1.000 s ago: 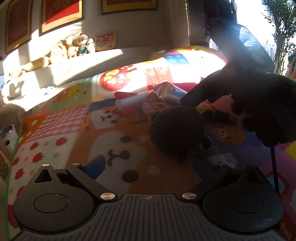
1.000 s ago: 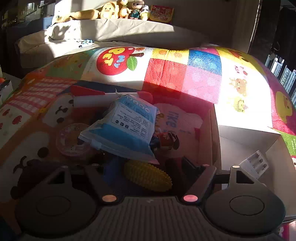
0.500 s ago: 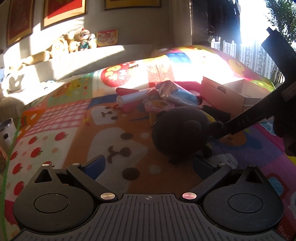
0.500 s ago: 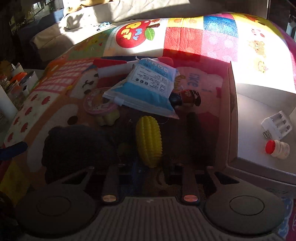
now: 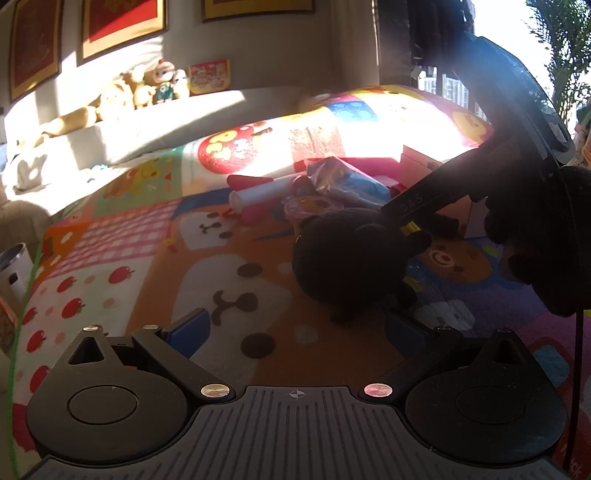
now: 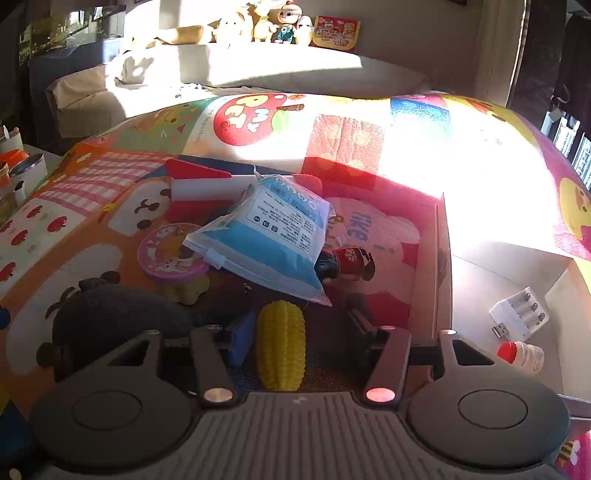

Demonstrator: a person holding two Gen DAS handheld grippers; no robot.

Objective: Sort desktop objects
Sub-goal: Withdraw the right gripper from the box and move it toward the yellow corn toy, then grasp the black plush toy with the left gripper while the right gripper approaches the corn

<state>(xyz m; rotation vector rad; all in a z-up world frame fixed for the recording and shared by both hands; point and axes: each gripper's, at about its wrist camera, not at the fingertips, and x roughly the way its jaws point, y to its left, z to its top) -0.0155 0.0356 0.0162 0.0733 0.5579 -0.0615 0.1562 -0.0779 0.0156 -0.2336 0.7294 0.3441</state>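
A: Where do the right tongs (image 6: pixel 295 328) stand?

B: Low over the play mat (image 6: pixel 92 236); the jaws are spread with the yellow corn toy (image 6: pixel 281 345) lying lengthwise between them; the blue-padded finger (image 6: pixel 242 341) sits just beside the corn's left flank, and I cannot tell whether it touches; the far finger is well clear of it, so nothing is gripped.

A: And the left tongs (image 5: pixel 295 325)?

B: Wide apart too, holding nothing; they hover above the mat just short of the black plush toy (image 5: pixel 351 262), which lies on the bear print.

A: What else is in the heap?

B: A blue and white packet (image 6: pixel 269 236) rests slanted across a pink-lidded cup (image 6: pixel 170 251) and a small dark bottle with a red label (image 6: pixel 347 260); behind it a white roll with red ends (image 6: pixel 207 188) lies crosswise; the corn is just in front of the packet's lower corner.

A: The box?

B: The white box (image 6: pixel 443 236) stands open to the right of the heap, its near wall beside the right tongs' far finger; inside lie a white battery charger (image 6: pixel 519 314) and, near it, a small white bottle with a red cap (image 6: pixel 521 356).

A: Anything further off?

B: Stuffed toys (image 6: pixel 266 26) line the sofa back; from the left camera the right tongs' dark body (image 5: pixel 498 166) reaches down over the plush.
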